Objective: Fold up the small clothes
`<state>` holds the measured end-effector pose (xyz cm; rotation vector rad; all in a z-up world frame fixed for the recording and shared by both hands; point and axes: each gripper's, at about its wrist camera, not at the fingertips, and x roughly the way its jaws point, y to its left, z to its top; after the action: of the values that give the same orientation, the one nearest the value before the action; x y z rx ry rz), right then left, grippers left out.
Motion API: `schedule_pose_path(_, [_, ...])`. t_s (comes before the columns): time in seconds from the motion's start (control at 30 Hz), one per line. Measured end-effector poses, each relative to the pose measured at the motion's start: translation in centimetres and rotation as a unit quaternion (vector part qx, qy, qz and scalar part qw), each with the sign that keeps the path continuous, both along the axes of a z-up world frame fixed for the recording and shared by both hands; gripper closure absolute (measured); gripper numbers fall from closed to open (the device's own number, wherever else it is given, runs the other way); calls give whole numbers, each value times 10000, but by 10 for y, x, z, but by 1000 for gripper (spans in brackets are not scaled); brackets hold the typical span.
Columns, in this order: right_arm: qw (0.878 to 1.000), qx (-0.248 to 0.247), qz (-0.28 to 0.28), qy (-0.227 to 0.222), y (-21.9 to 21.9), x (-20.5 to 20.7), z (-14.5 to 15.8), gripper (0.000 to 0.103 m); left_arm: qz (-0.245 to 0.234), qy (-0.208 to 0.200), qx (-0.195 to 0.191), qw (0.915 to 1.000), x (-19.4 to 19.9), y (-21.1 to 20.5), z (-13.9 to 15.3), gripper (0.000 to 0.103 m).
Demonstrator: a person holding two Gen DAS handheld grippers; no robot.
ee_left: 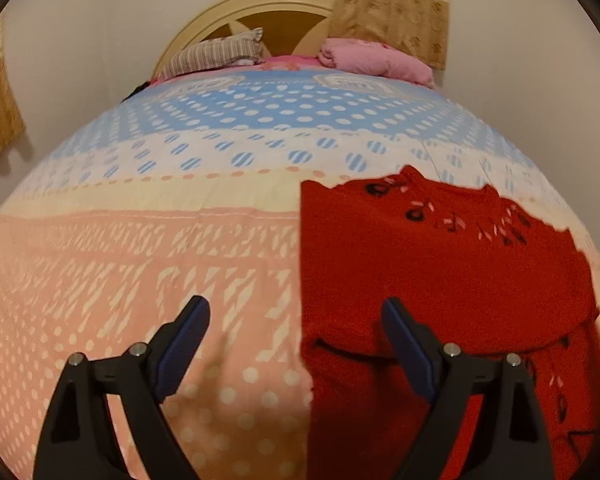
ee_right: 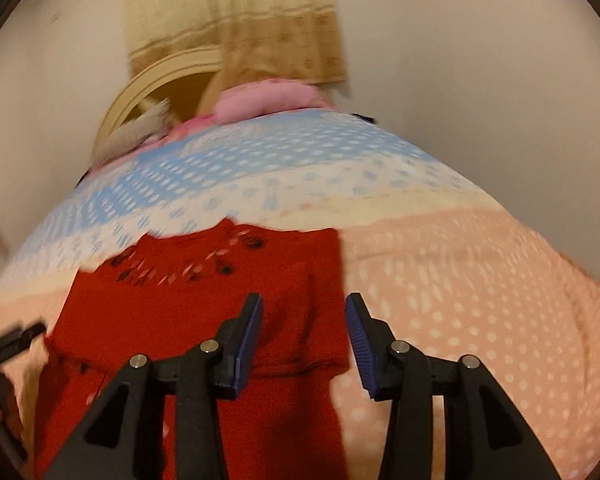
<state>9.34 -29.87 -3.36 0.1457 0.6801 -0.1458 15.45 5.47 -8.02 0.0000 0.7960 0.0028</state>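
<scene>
A small red knitted sweater (ee_left: pixel 440 272) lies on the bed, folded into a narrow shape, its patterned yoke toward the headboard. My left gripper (ee_left: pixel 296 308) hovers open and wide over the sweater's left edge, nothing between its blue pads (ee_left: pixel 184 344). In the right wrist view the same sweater (ee_right: pixel 204 300) fills the lower left. My right gripper (ee_right: pixel 304 300) stands open above the sweater's right edge, its pads apart and pressing on nothing. The left gripper (ee_right: pixel 12 344) shows as a dark blurred shape at the far left edge of that view.
The bedspread (ee_left: pixel 140 260) is peach near me, then cream, then blue with dots. A striped pillow (ee_left: pixel 216 54) and a pink bundle (ee_left: pixel 376 60) lie against the cream headboard (ee_left: pixel 260 2). A beige curtain (ee_left: pixel 392 8) hangs behind. Bare walls flank the bed.
</scene>
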Motion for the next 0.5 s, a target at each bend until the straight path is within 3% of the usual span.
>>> schedule_pose_path(0.13, [9978,-331,485,298,27,10,-8,72,-5,320,51,9995,10,-6,-19,13])
schedule_pose_path(0.3, [9919,612,719,854,8,35,-44,72,155,432,-57,9989,14,0,-28,0])
schedule_pose_path(0.37, [9864,922,750,1139,-4,44,-65,74,190,526,-210,9982,14,6,-32,0])
schedule_pose_path(0.43, [9857,992,754,1131,-11,41,-70,89,182,558,-369,9976,15,9,-34,0])
schedule_pose_path(0.5, [9863,872,587,1275,-16,35,-66,94,187,577,-448,9972,16,11,-36,0])
